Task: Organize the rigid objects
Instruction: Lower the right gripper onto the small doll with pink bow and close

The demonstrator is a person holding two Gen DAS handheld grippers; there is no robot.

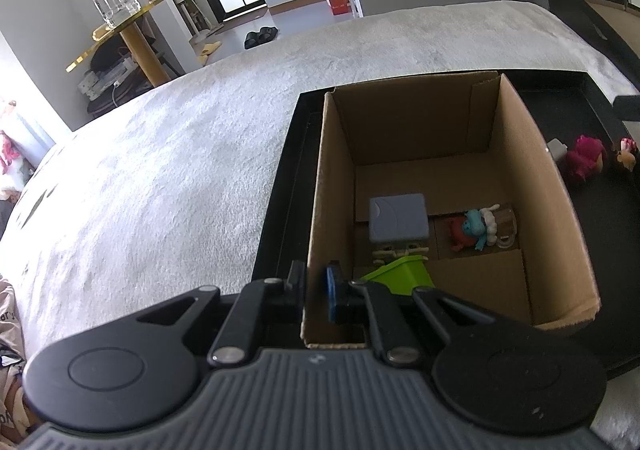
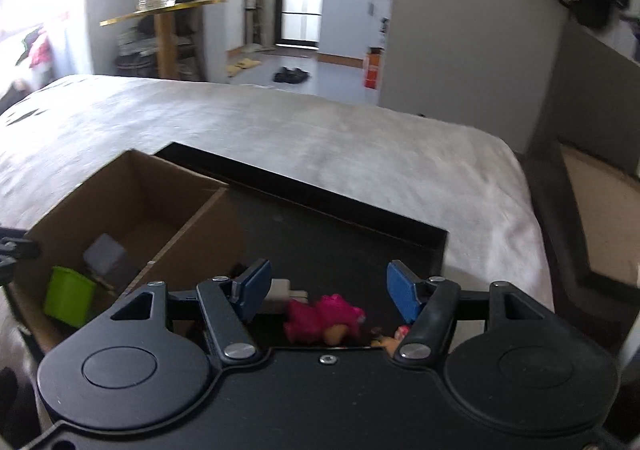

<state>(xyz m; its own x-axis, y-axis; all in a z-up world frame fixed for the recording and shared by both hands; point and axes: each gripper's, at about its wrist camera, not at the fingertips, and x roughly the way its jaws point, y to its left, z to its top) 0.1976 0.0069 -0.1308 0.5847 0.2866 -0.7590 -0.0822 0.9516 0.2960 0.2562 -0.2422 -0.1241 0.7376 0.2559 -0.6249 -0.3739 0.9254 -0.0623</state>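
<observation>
Cardboard box (image 1: 532,185) sits on a black tray (image 1: 288,185) w/ a white blanket (image 1: 160,189) under it. L gripper (image 1: 316,290) is pinching the box's near-left wall, pads pressed together on the cardboard edge, one finger outside, the blue-padded one inside.

Inside the box: grey cube (image 1: 398,219) near the middle, green bin (image 1: 400,274) just in front of it at the near end, small red/blue/white figures (image 1: 478,228) to the right of the cube.

R gripper (image 2: 328,292) is spread, nothing gripped, over the bare tray right of the box. Pink toy (image 2: 324,316) lies on the tray between and below the pads, not touched. White adapter (image 2: 286,290) sits just left of it, small doll (image 2: 394,338) near the right finger, partly hidden.
</observation>
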